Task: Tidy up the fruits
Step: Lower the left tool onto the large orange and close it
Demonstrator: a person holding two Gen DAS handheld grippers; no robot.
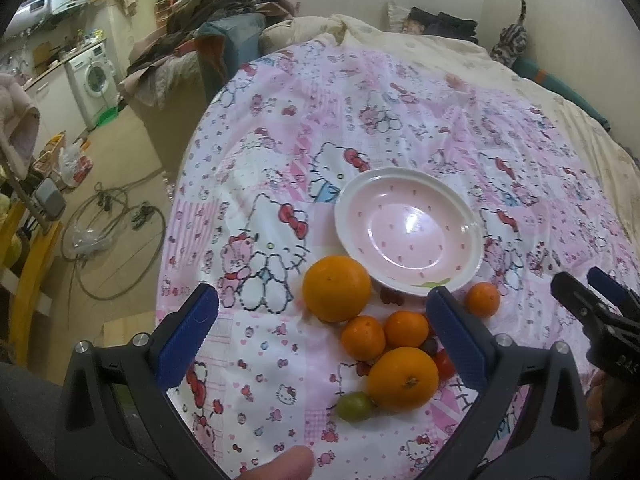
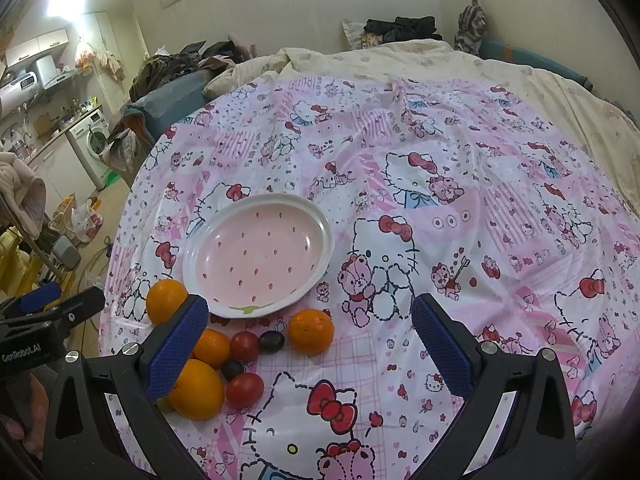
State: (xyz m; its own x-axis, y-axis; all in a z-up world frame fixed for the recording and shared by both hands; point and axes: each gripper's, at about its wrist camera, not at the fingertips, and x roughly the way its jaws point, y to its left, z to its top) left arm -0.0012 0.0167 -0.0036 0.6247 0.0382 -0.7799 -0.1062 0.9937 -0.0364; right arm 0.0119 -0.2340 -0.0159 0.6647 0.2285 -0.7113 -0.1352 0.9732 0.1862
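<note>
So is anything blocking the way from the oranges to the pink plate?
No. The plate is empty, and the big orange sits right by its rim with only tablecloth between them. Both tongs are open and hold nothing.

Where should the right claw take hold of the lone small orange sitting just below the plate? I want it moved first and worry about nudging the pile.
Grip the small orange across its widest middle, coming down from above. It is round, so any axis works, but set the fingers near-far: a dark grape sits close on its left, the plate rim just behind. The right claw is open.
</note>
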